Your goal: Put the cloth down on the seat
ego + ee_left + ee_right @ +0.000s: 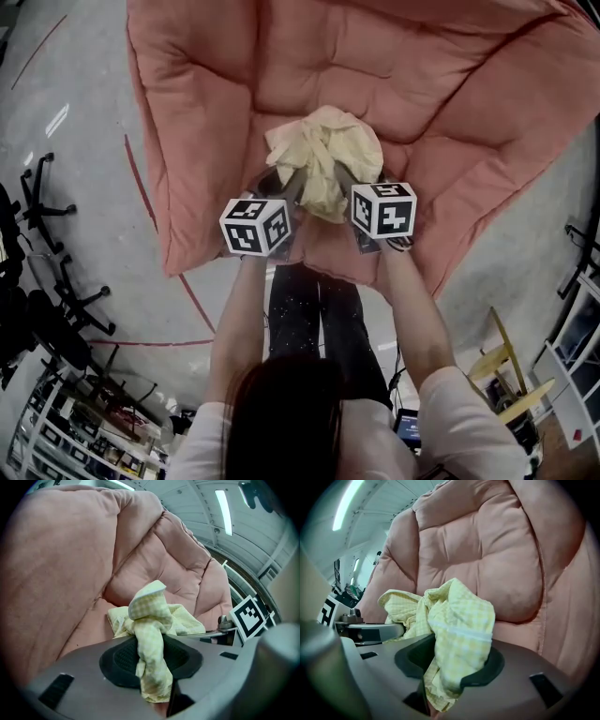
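Note:
A yellow checked cloth lies bunched on the pink cushioned seat, with both grippers at its near side. My left gripper is shut on a twisted strand of the cloth, which runs down between its pads. My right gripper has a looser, wider fold of the cloth lying between its jaws, which stand apart and do not squeeze it. The rest of the cloth rests on the cushion between the two grippers. The right gripper's marker cube shows in the left gripper view.
The seat's padded back and sides rise around the cloth. Grey floor with a red curved line surrounds the chair. Black chair bases stand at the left, and shelving at the lower right. The person's legs are below the grippers.

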The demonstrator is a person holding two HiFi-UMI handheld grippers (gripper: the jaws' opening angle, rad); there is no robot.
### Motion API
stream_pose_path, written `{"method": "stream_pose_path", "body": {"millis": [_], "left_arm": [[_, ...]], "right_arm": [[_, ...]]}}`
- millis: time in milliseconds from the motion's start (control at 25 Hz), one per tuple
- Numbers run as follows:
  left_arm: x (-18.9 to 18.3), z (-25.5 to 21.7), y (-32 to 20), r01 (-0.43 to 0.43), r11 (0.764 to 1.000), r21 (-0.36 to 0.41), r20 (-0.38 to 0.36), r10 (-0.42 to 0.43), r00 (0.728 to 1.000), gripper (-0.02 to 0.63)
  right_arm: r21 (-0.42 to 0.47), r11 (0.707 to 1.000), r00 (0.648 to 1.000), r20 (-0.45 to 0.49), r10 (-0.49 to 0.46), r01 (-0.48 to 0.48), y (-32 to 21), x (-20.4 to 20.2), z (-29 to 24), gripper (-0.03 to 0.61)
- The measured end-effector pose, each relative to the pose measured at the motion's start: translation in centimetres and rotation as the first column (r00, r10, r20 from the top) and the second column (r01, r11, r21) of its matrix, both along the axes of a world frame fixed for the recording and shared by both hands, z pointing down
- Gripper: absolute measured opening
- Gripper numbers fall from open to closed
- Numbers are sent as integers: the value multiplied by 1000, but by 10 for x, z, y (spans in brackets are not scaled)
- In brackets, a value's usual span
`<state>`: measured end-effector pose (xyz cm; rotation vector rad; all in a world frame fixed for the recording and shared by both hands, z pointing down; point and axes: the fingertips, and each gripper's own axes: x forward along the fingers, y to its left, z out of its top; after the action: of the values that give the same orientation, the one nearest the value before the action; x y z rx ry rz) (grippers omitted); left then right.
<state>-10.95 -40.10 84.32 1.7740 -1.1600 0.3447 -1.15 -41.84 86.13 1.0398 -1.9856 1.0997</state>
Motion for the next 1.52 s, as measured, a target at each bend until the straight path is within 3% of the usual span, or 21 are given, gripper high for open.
{"method": "stream_pose_path", "body": {"millis": [320,440,560,760,1040,1360,1520], "left_arm": [[7,18,-7,-2,1000,3,22,2,1000,135],[3,13,-4,13,1000,-17,14,-12,1000,137],[-2,5,-2,36,999,-35,26,-35,999,181],[-18,-24,7,128,991,-44,37,-126,991,216],[-36,-107,20,197,980,34,48,-198,979,222],[-23,-230,31,111,975,194,36,-120,992,222],[-10,-292,43,56,960,274,43,-70,997,222]], "right_arm": [[5,1000,1000,-6,14,-14,-3,4,27,187],[0,1000,1000,-1,24,-24,0,5,20,223],[5,999,999,-3,34,-34,2,9,8,269],[34,999,1000,-14,27,-27,11,14,-30,295],[124,992,1000,-13,7,-5,18,21,-118,298],[252,968,1000,8,-15,13,33,16,-236,297],[335,942,1000,23,-15,6,46,13,-300,296]]}}
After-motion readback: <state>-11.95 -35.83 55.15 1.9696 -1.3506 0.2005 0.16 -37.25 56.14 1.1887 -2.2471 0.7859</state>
